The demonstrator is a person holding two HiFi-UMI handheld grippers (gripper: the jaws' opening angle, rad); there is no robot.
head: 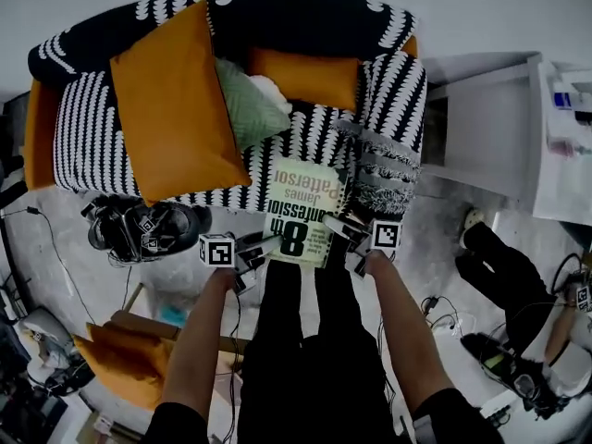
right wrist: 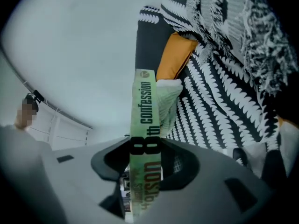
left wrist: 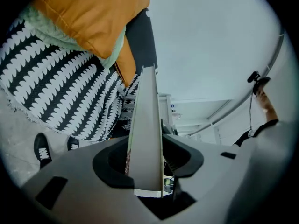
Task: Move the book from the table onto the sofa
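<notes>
Clamping the book (head: 301,213) from opposite sides, left tool (head: 262,245) and right tool (head: 344,228), gripped edges partly hidden.

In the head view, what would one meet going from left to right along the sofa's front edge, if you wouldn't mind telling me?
Black gear on the floor → left gripper → book → right gripper.
</notes>
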